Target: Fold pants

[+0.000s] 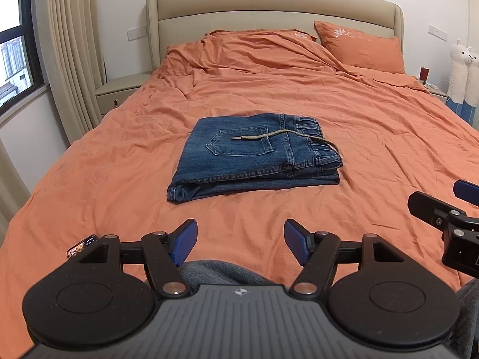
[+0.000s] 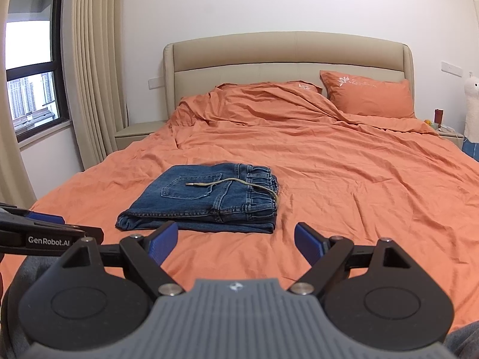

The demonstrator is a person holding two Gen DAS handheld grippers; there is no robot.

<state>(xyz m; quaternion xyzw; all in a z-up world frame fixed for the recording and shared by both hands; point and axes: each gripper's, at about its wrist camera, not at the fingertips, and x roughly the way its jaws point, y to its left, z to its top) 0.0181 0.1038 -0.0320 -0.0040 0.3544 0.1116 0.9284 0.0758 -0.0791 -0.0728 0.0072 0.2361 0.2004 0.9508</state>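
You are holding the left hand-held gripper [image 1: 240,240] low over the near end of the bed, its blue-padded fingers [image 1: 186,240] spread wide apart with nothing between them. Your right hand-held gripper [image 2: 235,243] is sitting just beside it, also spread wide and gripping nothing; in the left wrist view only its black frame and one blue pad are showing at the right edge.

The folded blue denim pants [image 1: 254,155] are lying in a compact rectangle in the middle of the wrinkled orange bed sheet [image 1: 374,155], well ahead of both grippers and touching neither. A back pocket is facing up, the elastic waistband is sitting at the right end, and a beige drawstring cord with a metal tip [image 1: 263,137] is trailing across the top of the pocket.

Beyond the pants an orange embroidered pillow [image 1: 360,46] is leaning against the beige padded headboard [image 1: 269,6]. A small phone with a lit screen [image 1: 82,244] is resting on the sheet near your left gripper.
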